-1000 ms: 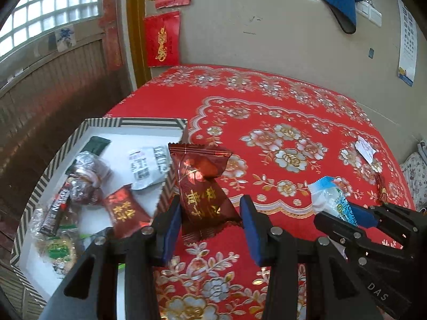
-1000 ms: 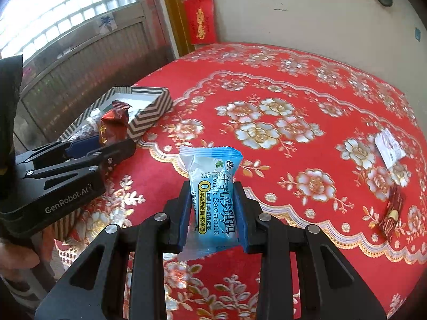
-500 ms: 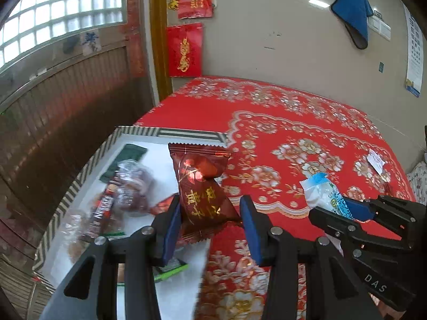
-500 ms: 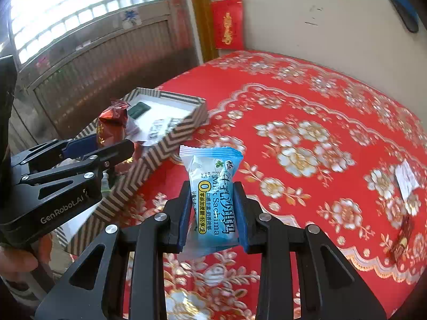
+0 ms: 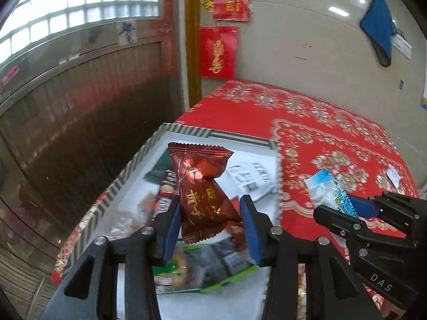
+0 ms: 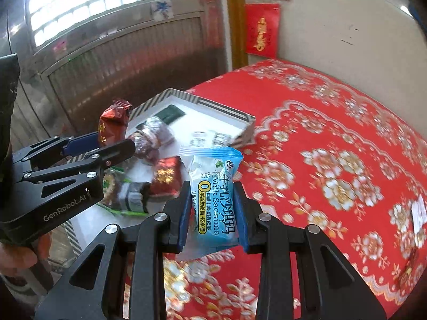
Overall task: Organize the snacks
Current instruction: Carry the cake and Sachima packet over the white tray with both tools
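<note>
Held upright in the left hand-held gripper, pads pinching its lower half: a dark red foil snack packet, long axis vertical, crimped top up, directly above the striped tray full of snacks on the red floral worktop. Just right of the tray's edge, clamped in the right hand-held gripper: a blue Milk Sachima packet, likewise vertical. Nearer the drop: the left, likely needing only to lower and release.

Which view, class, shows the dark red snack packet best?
The left wrist view: the dark red snack packet fills the centre, held in the left gripper above the striped box. The right wrist view catches only its top, small, behind that gripper's finger.
</note>
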The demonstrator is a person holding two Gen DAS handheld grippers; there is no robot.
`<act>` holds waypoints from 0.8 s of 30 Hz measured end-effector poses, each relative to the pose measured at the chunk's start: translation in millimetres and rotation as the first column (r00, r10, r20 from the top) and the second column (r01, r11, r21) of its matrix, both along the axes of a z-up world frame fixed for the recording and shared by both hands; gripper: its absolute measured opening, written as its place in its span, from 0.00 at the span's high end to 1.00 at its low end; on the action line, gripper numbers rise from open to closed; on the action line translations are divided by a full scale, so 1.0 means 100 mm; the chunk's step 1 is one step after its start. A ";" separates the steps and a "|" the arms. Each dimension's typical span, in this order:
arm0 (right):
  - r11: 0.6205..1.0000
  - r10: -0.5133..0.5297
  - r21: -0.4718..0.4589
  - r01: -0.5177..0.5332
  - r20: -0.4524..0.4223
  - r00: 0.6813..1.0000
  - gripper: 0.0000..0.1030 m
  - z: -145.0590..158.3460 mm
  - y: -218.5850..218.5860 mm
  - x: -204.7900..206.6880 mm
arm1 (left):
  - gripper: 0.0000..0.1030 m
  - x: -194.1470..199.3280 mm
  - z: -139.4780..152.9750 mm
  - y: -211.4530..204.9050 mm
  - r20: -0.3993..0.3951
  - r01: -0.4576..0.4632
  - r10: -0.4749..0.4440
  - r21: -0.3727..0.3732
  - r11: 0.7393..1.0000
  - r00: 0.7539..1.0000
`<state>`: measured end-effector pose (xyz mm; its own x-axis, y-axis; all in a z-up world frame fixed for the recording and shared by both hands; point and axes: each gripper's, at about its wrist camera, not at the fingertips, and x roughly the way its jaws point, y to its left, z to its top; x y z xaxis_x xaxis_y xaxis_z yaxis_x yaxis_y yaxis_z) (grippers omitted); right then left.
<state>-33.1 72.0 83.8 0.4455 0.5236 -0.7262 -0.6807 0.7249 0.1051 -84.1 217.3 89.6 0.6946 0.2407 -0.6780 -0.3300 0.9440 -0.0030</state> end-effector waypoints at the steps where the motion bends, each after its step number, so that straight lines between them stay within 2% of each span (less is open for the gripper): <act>1: 1.000 0.007 -0.001 -0.007 0.000 1.000 0.72 0.00 0.05 0.00 | 0.55 -0.01 -0.01 0.07 -0.001 -0.012 0.012 -0.002 1.000 1.000; 9: 0.997 0.072 -0.024 -0.073 -0.012 0.997 0.72 -0.06 0.48 0.03 | 0.55 -0.09 -0.10 0.45 -0.020 -0.089 0.088 -0.017 0.996 0.996; 24: 0.990 0.115 -0.077 -0.120 -0.068 0.991 0.72 -0.31 0.90 0.09 | 0.55 -0.08 -0.29 0.63 -0.054 -0.117 0.115 -0.030 0.993 0.992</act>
<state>-24.3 161.8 52.3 0.3359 0.5079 -0.7932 -0.7558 0.6479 0.0949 -92.0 280.0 60.4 0.6267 0.2943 -0.7216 -0.4379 0.8989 -0.0137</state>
